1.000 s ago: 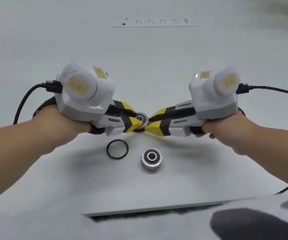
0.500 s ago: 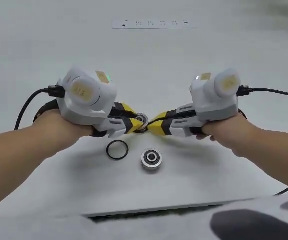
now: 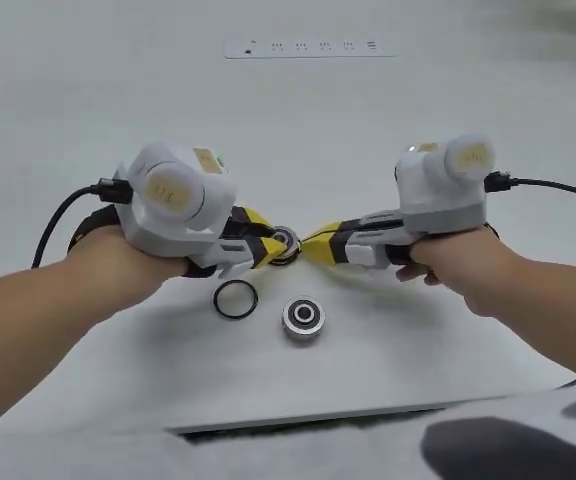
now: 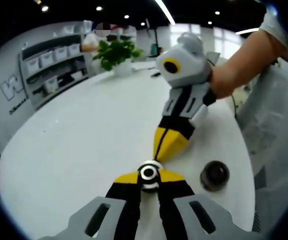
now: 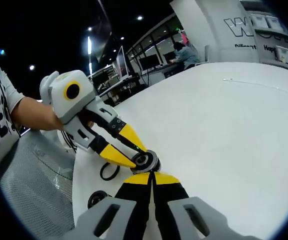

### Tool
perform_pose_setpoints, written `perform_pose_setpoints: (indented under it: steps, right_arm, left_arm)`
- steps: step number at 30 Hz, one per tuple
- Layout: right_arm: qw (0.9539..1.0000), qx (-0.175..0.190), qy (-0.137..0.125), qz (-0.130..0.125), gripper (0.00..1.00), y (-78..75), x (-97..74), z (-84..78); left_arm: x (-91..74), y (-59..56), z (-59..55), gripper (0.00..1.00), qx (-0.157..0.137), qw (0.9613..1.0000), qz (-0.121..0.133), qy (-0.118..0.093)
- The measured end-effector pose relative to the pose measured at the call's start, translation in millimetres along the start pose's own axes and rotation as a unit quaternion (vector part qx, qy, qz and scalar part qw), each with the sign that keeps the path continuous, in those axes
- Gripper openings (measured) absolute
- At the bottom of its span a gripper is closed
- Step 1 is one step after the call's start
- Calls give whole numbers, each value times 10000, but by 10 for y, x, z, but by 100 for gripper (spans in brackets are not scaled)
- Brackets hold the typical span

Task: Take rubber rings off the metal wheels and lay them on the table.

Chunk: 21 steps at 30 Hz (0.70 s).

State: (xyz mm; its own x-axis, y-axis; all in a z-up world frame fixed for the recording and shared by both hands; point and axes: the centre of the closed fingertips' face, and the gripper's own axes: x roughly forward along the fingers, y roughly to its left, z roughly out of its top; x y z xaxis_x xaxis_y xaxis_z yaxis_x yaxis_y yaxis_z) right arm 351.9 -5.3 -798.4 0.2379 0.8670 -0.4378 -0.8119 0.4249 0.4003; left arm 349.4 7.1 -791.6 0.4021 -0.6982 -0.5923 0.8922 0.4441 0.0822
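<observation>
My left gripper [image 3: 273, 245] is shut on a small metal wheel [image 3: 284, 243] with a black rubber rim, held just above the white table [image 3: 418, 330]. In the left gripper view the jaws [image 4: 148, 176] clamp the wheel [image 4: 148, 172] by its sides. My right gripper [image 3: 310, 248] comes in from the right, shut, with its tips against the wheel's rim [image 5: 145, 161]; whether they pinch the rubber is hidden. A loose black rubber ring [image 3: 235, 299] lies flat on the table below, beside a second wheel [image 3: 303, 317] that wears a ring.
A white power strip [image 3: 303, 45] lies at the far side of the table. The table's near edge [image 3: 298, 415] runs just below the second wheel. Black cables trail from both grippers. Shelves and a potted plant [image 4: 116, 52] stand far behind.
The right gripper's body has shifted a little right and up, with its tips still at the wheel. The left gripper, the loose ring and the second wheel stay put.
</observation>
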Motion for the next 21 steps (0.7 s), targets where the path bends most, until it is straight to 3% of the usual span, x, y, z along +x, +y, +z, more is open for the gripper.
perform_pose_setpoints:
  steps: [2, 21]
  right_arm:
    - [9997, 195, -123, 25, 0, 4, -6, 45]
    - [9996, 226, -142, 79, 0, 94, 17, 75]
  left_arm:
    - [-1, -5, 1, 13, -2, 10000, 11, 0]
    - [0, -7, 0, 12, 20, 9998, 146, 95]
